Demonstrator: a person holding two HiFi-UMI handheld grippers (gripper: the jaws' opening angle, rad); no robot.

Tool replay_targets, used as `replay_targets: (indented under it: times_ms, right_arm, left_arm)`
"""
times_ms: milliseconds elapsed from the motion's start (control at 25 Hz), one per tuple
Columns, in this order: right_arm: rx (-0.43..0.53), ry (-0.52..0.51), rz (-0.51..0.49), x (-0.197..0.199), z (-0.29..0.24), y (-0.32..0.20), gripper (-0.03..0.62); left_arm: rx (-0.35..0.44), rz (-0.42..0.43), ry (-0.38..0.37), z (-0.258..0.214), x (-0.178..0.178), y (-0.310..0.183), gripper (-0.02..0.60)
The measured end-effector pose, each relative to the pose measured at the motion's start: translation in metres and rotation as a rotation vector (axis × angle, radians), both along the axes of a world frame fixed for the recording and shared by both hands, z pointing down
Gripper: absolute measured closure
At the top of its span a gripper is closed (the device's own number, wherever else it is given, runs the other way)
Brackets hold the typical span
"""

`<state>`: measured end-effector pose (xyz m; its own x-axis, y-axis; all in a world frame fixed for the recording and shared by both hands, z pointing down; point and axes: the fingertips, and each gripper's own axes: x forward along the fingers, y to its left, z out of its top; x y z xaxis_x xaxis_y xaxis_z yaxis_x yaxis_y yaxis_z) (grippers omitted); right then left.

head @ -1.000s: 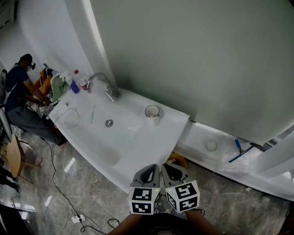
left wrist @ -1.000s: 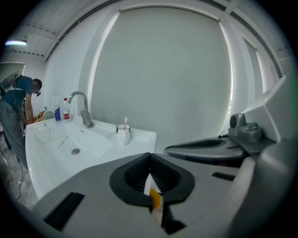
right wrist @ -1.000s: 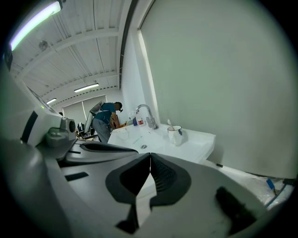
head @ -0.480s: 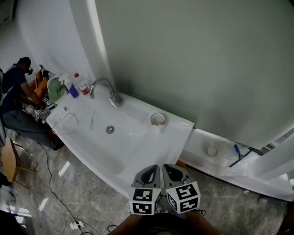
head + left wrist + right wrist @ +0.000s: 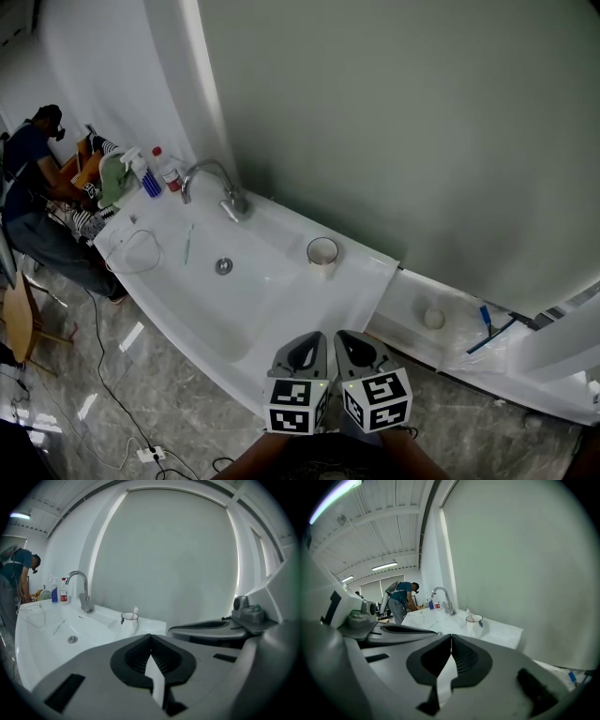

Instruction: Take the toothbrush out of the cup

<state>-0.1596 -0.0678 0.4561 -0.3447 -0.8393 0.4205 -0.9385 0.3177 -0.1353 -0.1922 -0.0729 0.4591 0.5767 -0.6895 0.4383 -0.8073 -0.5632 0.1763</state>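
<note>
A white cup (image 5: 322, 251) stands on the right rim of the white sink (image 5: 352, 291), near the grey wall. A toothbrush (image 5: 136, 611) pokes its pale head above the cup's rim (image 5: 130, 617); the right gripper view shows the same cup (image 5: 474, 620) and brush (image 5: 468, 613). Both grippers are held side by side at the bottom of the head view, well short of the sink's front edge. My left gripper (image 5: 307, 346) is shut with nothing in it. My right gripper (image 5: 355, 344) is also shut and empty. Each points toward the cup from a distance.
A chrome faucet (image 5: 214, 180) rises at the back of the basin, with bottles (image 5: 157, 172) to its left. A thin green brush (image 5: 187, 244) lies in the basin beside the drain (image 5: 223, 266). A person (image 5: 33, 183) bends at far left. Cables (image 5: 141, 441) trail on the floor.
The sink and cup have slid lower and to the right in the head view and look nearer. Both grippers stay shut and side by side.
</note>
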Motion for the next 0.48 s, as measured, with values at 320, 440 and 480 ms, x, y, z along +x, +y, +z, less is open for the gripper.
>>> replay_targets:
  times_ms: [320,440,480]
  right_arm:
    - [0.011,-0.005,-0.056,0.028,-0.003,-0.036,0.583]
    - [0.012,-0.009,-0.077,0.037,-0.004,-0.045,0.583]
    - [0.013,-0.011,-0.085,0.039,-0.005,-0.047,0.583]
  left_arm:
    - [0.008,-0.071,-0.017,0.005,0.027,-0.035,0.572]
    - [0.018,-0.100,-0.023,0.004,0.035,-0.046,0.572]
    - [0.022,-0.112,-0.024,0.004,0.037,-0.049,0.572]
